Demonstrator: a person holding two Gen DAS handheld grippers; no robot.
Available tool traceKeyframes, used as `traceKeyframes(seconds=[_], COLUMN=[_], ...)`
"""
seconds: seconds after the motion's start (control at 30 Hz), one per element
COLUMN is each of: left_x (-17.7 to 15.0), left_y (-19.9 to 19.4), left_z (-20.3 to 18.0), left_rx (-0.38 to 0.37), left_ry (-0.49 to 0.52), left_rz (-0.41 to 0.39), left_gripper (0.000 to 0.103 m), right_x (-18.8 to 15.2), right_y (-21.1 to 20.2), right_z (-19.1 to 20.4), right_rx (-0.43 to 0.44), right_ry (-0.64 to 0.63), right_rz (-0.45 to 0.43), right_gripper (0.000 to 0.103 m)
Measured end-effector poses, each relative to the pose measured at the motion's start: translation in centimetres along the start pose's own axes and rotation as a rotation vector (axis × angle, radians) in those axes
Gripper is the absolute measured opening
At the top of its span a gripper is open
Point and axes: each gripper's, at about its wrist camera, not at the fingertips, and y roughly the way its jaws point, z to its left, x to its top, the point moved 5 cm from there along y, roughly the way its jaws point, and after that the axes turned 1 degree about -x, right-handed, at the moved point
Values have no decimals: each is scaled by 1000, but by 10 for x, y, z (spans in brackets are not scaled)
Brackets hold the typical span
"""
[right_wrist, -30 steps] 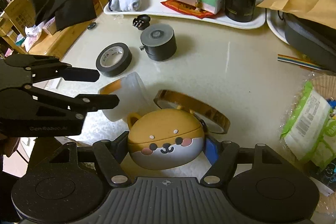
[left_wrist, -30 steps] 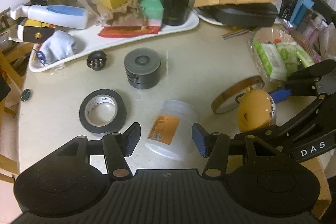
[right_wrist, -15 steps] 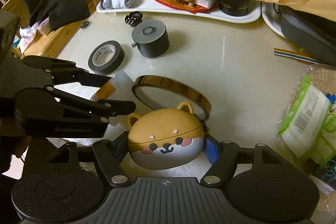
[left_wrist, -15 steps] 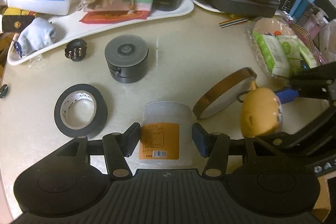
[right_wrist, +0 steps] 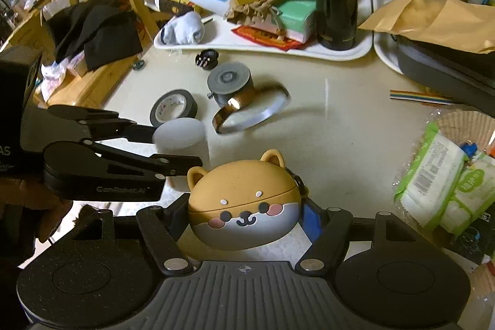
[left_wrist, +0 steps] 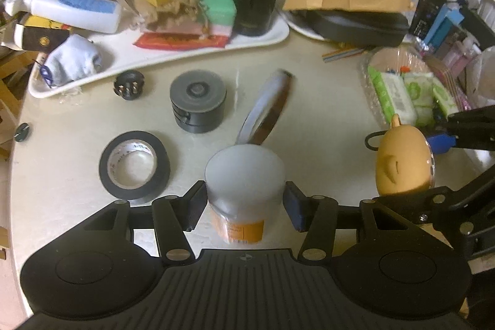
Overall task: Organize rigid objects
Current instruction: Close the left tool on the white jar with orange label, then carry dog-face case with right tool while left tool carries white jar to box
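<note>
The left tool (left_wrist: 245, 203) pinches a frosted white plastic jar with an orange label (left_wrist: 244, 175), upright, base hidden; the right tool (right_wrist: 244, 217) clamps a tan dog-faced case (right_wrist: 244, 203). At 12 o'clock, a motion-blurred amber tape ring (left_wrist: 266, 110) tilts on edge.

Frosted translucent plastic jar (left_wrist: 245, 175), paper label; matt rubbery dog-face case (right_wrist: 244, 200); glossy amber tape ring (left_wrist: 266, 110); smooth glossy tabletop (left_wrist: 324, 119).

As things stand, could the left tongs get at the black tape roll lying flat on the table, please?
Probably not yet: the left tongs are shut on the frosted jar, so they would have to set it down first. Otherwise the black tape roll lies close by with bare table around it.
</note>
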Motion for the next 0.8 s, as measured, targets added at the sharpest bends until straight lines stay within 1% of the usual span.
traceKeyframes(seconds=[0.5,0.8], left_x=[0,-8], left_y=[-51,-73], left_z=[-4,-8], left_rx=[7,25], left_ry=[-27,-20], left_rz=[-107,-131], left_gripper=[52,52], right_x=[-5,-16], right_y=[-21,-35], right_z=[6,14], right_rx=[-9,-9], right_ry=[18,20], right_rz=[-46,-59], right_gripper=[74,74])
